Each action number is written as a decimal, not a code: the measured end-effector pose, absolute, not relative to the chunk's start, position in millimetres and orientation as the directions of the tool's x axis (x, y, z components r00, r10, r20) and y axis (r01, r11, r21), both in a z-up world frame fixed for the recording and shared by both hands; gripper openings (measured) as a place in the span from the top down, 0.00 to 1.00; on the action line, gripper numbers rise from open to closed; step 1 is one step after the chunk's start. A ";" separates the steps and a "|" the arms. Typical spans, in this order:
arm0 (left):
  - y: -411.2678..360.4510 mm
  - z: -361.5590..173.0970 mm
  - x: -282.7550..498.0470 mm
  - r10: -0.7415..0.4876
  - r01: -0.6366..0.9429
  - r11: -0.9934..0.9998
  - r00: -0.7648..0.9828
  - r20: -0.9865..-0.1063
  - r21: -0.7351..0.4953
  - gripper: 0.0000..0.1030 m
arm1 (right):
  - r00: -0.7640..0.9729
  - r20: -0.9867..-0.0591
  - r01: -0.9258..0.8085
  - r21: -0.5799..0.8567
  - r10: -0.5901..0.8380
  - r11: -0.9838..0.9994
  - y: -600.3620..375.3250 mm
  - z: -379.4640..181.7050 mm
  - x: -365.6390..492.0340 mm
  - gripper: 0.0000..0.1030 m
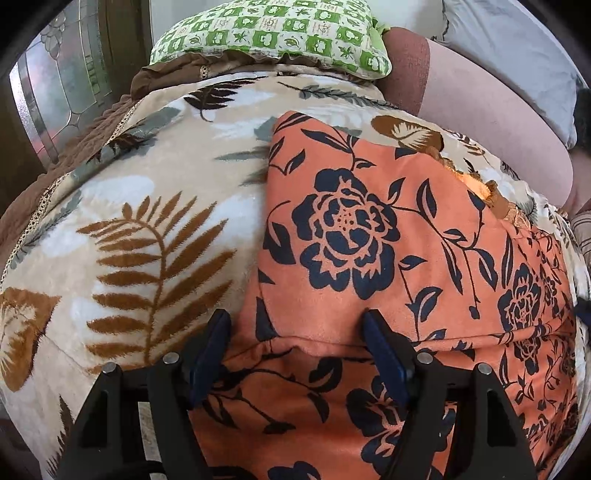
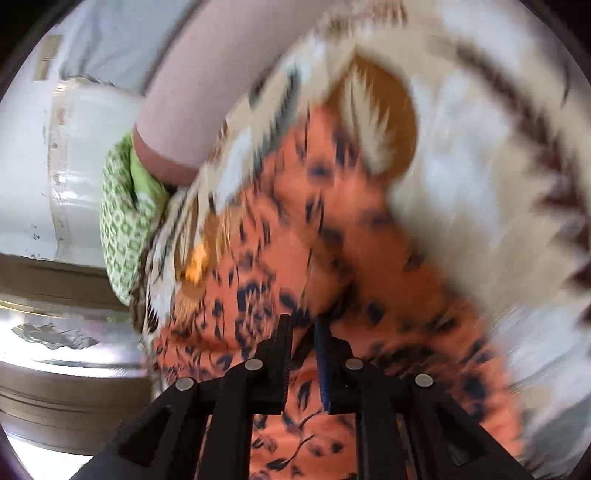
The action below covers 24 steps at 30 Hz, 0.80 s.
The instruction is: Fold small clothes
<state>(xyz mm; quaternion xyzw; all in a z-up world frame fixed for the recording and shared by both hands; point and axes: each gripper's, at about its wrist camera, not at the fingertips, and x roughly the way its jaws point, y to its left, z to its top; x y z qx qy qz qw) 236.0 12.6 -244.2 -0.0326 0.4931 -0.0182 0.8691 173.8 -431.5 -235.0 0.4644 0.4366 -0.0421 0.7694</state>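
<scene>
An orange garment (image 1: 351, 229) with dark blue flowers lies spread on a leaf-patterned blanket (image 1: 147, 221). My left gripper (image 1: 295, 325) hovers over the garment's near left part, jaws wide open. A folded edge of the cloth runs between the fingers, and the pads do not press on it. The right wrist view is blurred by motion. There my right gripper (image 2: 303, 325) stands nearly closed, with the orange garment (image 2: 295, 221) bunched between its fingertips and drawn up into a ridge. The blanket (image 2: 461, 147) fills that view's right side.
A green checked pillow (image 1: 273, 33) lies at the far end of the bed, with a pinkish bolster (image 1: 498, 122) and a grey pillow (image 1: 517, 55) to its right. Patterned glass (image 1: 55, 92) stands at the left. The bed's edge drops off on the left (image 2: 74, 277).
</scene>
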 end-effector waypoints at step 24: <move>1.9 -253.7 235.9 -0.058 0.051 0.998 0.506 -0.860 -0.037 0.00 | 0.637 -0.770 0.310 0.279 0.020 0.909 -391.2 -197.4 261.8 0.91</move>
